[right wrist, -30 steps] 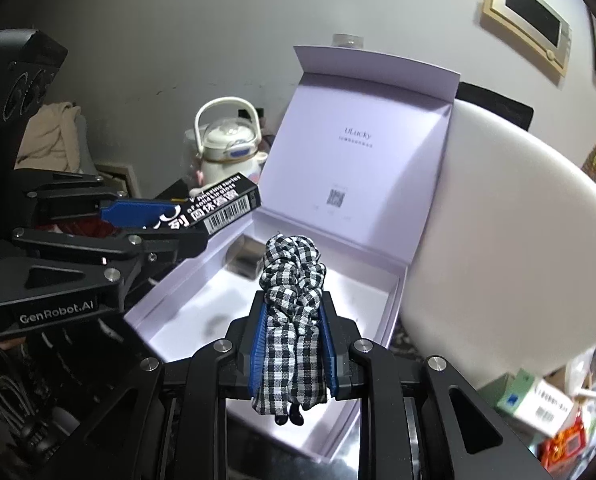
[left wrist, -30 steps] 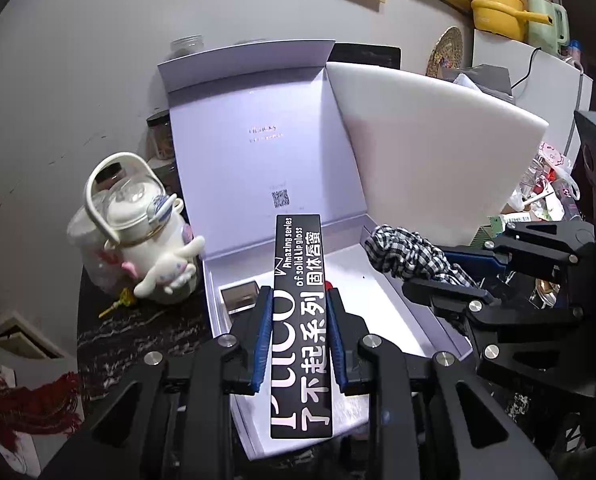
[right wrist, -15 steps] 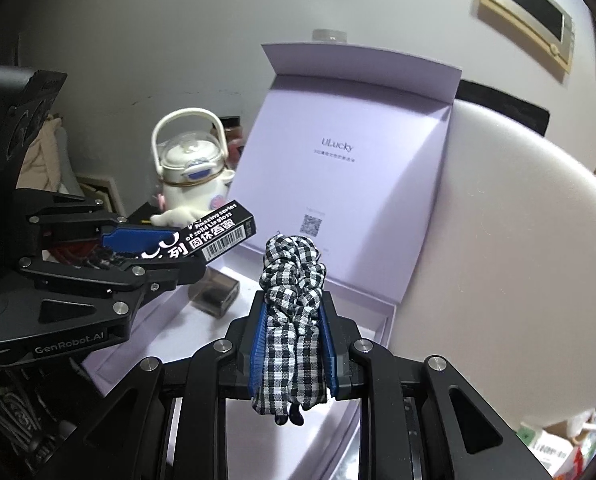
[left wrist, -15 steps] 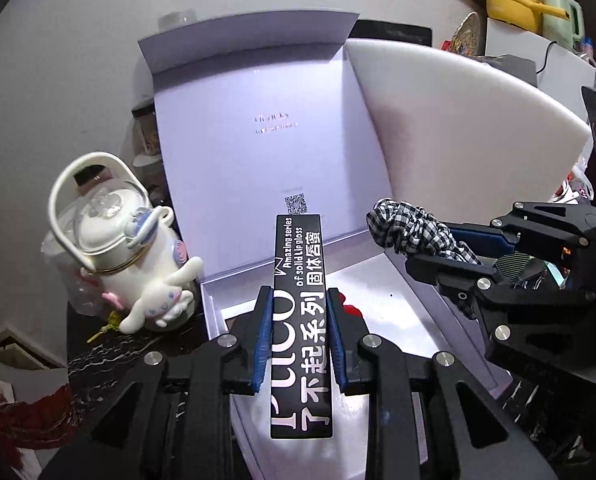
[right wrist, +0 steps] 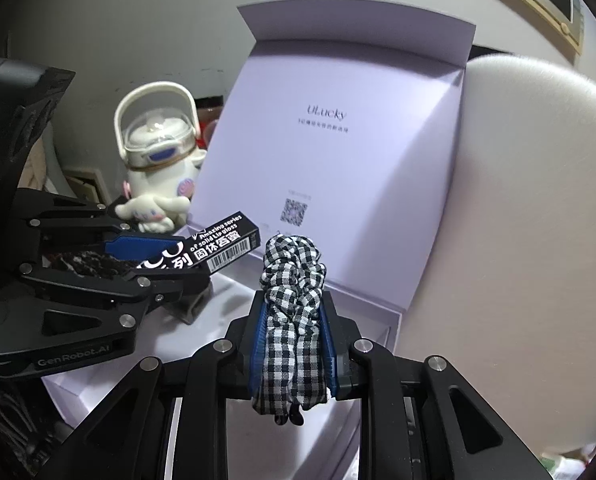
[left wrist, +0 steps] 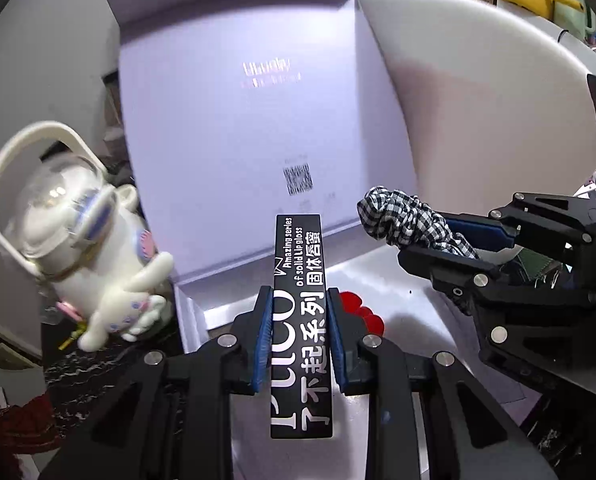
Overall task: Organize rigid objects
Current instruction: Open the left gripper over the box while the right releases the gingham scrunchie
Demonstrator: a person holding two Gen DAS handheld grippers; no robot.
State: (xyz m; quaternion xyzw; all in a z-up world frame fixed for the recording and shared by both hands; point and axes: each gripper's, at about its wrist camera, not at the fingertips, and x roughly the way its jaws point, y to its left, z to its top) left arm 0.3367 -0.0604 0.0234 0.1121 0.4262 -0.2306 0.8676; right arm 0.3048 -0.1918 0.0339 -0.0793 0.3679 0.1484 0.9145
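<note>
White kettle-shaped bottle [left wrist: 70,232] stands left of the open lilac box [left wrist: 250,120]; white chair back [left wrist: 477,100] on its right. Left gripper [left wrist: 299,336] fingers pinch black lip-gloss carton [left wrist: 301,320] over the box tray. Right gripper [right wrist: 294,348] fingers clamp checked scrunchie [right wrist: 294,312], same spot. Red item [left wrist: 361,312] in tray shows in left view only.
</note>
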